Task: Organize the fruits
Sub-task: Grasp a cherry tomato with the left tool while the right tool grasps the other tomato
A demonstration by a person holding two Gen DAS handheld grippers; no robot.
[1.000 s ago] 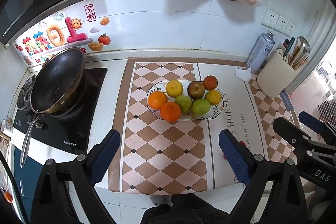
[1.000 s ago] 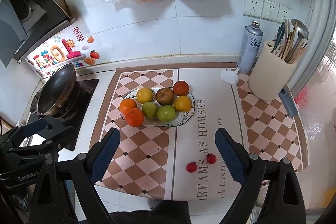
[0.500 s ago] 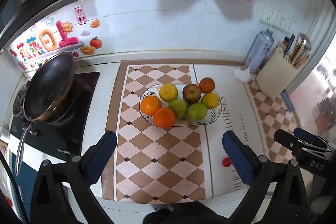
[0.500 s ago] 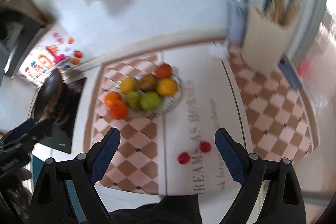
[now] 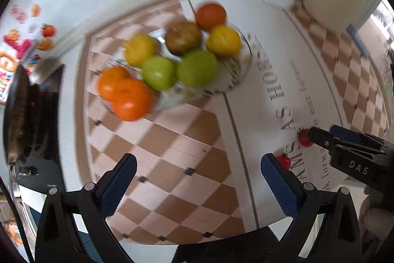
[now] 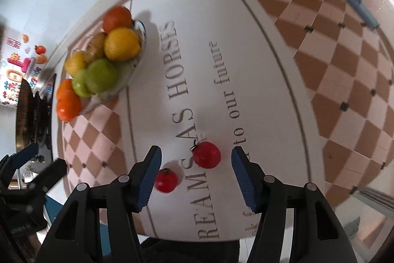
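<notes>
Closing in from the earlier high view: right gripper (image 6: 195, 173) jaws have just been narrowing, bracketing larger tomato (image 6: 206, 154) untouched; left gripper (image 5: 197, 183) wide, empty. Pick imminent.

You see 2 glossy smooth red tomatoes (image 6: 206, 155) on a matt printed mat (image 6: 246, 65). Fruit dish (image 5: 242, 65) looks clear glass. Gripper pads (image 6: 242, 179) are ribbed blue rubber, arms matt black plastic.

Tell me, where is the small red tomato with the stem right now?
In the right wrist view, the stemmed tomato lies on the white lettered mat, between the open right gripper's fingers, beside a second tomato.
</notes>
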